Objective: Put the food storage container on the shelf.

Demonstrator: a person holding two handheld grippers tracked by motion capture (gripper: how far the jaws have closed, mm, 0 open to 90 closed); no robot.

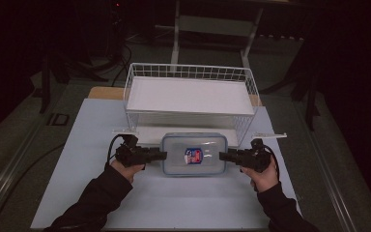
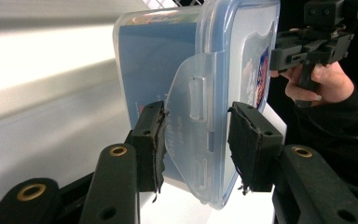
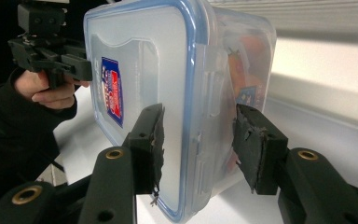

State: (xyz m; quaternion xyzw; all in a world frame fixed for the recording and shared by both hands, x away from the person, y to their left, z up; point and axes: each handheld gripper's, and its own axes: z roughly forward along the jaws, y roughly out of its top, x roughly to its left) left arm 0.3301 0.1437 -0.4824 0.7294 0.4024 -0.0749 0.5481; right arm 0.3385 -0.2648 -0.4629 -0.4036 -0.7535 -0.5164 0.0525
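A clear plastic food container (image 1: pixel 194 154) with a blue-rimmed lid and a red-and-blue label lies flat on the white table top (image 1: pixel 174 203), just in front of a wire basket. My left gripper (image 1: pixel 163 155) is at its left short end and my right gripper (image 1: pixel 222 155) at its right short end. In the left gripper view the jaws (image 2: pixel 196 126) straddle the container's (image 2: pixel 223 60) end latch flap, pads close to both faces. In the right gripper view the open jaws (image 3: pixel 198 126) straddle the other end of the container (image 3: pixel 144 60), with a gap on the lid side.
A white wire basket (image 1: pixel 188 65) with a white floor stands directly behind the container. Two small white strips (image 1: pixel 125 130) (image 1: pixel 269 135) lie at its front corners. The table's bare front half lies between the person's forearms. Dark floor and stands surround the table.
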